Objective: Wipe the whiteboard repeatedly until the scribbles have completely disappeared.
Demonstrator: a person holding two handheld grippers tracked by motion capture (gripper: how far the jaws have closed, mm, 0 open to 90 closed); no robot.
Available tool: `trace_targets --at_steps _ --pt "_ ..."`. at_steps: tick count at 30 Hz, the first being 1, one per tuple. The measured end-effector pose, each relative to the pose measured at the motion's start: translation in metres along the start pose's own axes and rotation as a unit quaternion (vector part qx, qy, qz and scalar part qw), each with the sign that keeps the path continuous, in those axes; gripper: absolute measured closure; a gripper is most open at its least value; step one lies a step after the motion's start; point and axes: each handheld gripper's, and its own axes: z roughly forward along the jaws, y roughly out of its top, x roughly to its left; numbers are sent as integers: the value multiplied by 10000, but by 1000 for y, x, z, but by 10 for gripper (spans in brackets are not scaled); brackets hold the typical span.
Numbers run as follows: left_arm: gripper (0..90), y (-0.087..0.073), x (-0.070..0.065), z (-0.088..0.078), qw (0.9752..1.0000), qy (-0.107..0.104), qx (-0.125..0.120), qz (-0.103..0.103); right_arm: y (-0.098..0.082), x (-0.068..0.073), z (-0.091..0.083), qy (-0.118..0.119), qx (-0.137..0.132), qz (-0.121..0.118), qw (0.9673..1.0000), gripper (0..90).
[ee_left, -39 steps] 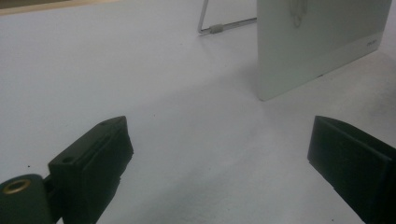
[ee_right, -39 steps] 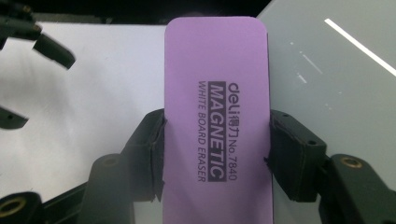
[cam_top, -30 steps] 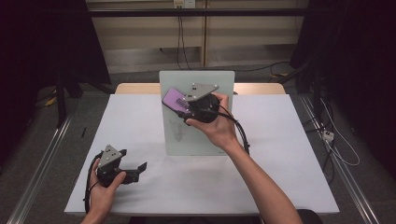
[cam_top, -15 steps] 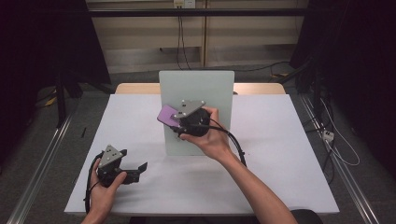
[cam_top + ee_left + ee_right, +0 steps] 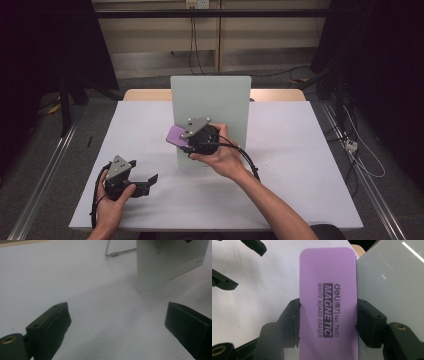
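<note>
My flat purple whiteboard eraser (image 5: pixel 328 305) runs off the bottom edge in the right gripper view. My tall white board (image 5: pixel 170 262) is cut off at the top in the left gripper view.

One purple eraser (image 5: pixel 328 302), one upright whiteboard (image 5: pixel 210 102), one table (image 5: pixel 300 165), two tools.

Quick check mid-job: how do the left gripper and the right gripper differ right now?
The right gripper is shut on the purple whiteboard eraser, jaws pressing its long edges; the left gripper is open with bare table between its jaws. The right one is raised against the upright whiteboard; the left one sits low at the table's near left corner, away from the board. Both are hand-held, black, with a grey plate on top.
</note>
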Motion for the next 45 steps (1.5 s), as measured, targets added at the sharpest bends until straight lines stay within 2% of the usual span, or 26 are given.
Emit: trace_targets --at_steps 3,8,15,17,21,24,29,35,45 --pt "58 0 1 -1 10000 3 -5 -2 1 -5 -5 -46 -50 18 10000 418" --pt "58 0 0 0 10000 6 -1 -13 3 -19 -24 -289 -246 194 9991 418" --pt "58 0 0 1 10000 14 -11 2 10 -44 -55 -704 -631 486 9943 418" --pt "58 0 0 0 10000 11 3 8 8 -48 -58 -707 -677 548 9937 418" --pt "58 0 0 0 10000 8 21 29 1 -37 -50 -704 -508 391 9955 418" --pt "58 0 -1 0 10000 6 17 35 -8 -27 -42 -605 -353 294 9971 418" --pt "58 0 0 1 10000 11 5 -10 -21 -19 -36 -463 -246 305 9982 418" --pt "58 0 -1 0 10000 7 -7 15 -37 -5 -25 -282 23 268 9992 418" --pt "58 0 -1 1 10000 10 26 26 -54 10 -11 -2 355 274 9990 418"
